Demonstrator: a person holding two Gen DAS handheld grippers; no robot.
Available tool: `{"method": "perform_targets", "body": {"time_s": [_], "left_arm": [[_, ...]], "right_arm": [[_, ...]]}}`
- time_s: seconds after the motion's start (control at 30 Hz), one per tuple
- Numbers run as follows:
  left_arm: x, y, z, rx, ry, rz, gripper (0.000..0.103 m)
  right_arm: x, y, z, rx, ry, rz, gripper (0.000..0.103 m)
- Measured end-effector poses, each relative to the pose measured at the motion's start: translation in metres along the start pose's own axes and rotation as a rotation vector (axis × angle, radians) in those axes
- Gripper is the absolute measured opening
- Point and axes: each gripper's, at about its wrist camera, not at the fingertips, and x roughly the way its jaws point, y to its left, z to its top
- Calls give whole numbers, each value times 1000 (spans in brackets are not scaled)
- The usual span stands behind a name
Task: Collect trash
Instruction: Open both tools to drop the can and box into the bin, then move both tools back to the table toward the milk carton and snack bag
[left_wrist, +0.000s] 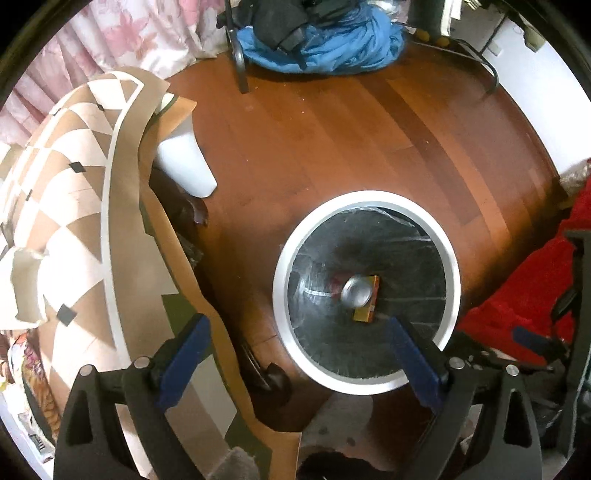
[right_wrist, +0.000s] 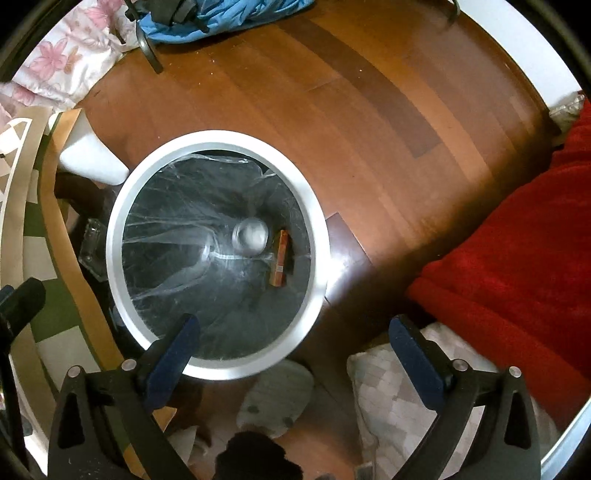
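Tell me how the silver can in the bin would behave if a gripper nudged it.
The can looks round and thin-walled, so probably light and apt to roll or dent. It rests against the orange box on the slick liner, so it may slide.

no readable text, labels or numbers

Reddish-brown wooden floor (left_wrist: 332, 140) in planks of varying tone fills the room. A pink floral curtain (left_wrist: 110, 40) hangs at the far left; a red blanket (right_wrist: 517, 258) lies right (possibly over a bed). Blue fabric (left_wrist: 325, 48) heaps at the far end.
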Motion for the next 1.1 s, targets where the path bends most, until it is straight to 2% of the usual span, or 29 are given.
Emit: {"method": "perform_targets", "body": {"time_s": [0.3, 0.67, 0.97, 1.1], "left_arm": [[-44, -8, -10, 18, -79, 20, 99], [-135, -7, -38, 15, -232, 12, 99], [-205, 8, -61, -14, -332, 27, 99], [-231, 26, -78, -45, -373, 45, 99]], "right_arm": [[-43, -5, -15, 1, -52, -12, 103], [-145, -15, -56, -1, -204, -21, 103], [-236, -7, -95, -5, -329, 41, 103], [-275, 5, -111, -3, -389, 98, 103]]}}
